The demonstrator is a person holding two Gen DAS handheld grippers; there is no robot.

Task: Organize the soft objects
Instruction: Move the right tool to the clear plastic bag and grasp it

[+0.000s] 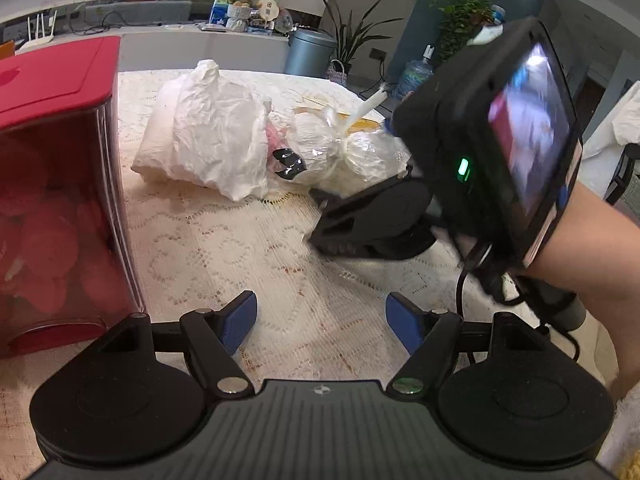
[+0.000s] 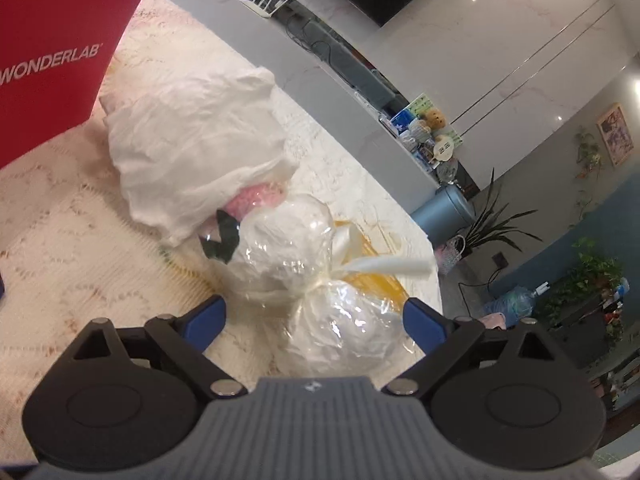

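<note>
We are bringing right gripper, jaws apart, around cellophane-wrapped bundle; left gripper gaping, holding nothing; white bag remaining on tabletop; sorting barely beginning.

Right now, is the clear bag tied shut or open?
Tied shut: a cream ribbon cinches the clear bag at its middle, ends trailing.

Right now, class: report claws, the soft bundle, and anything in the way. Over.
Left claw open over bare lace cloth. Right claw open, clear-wrapped bundle between its pads, not gripped. White bag and red box close by.
</note>
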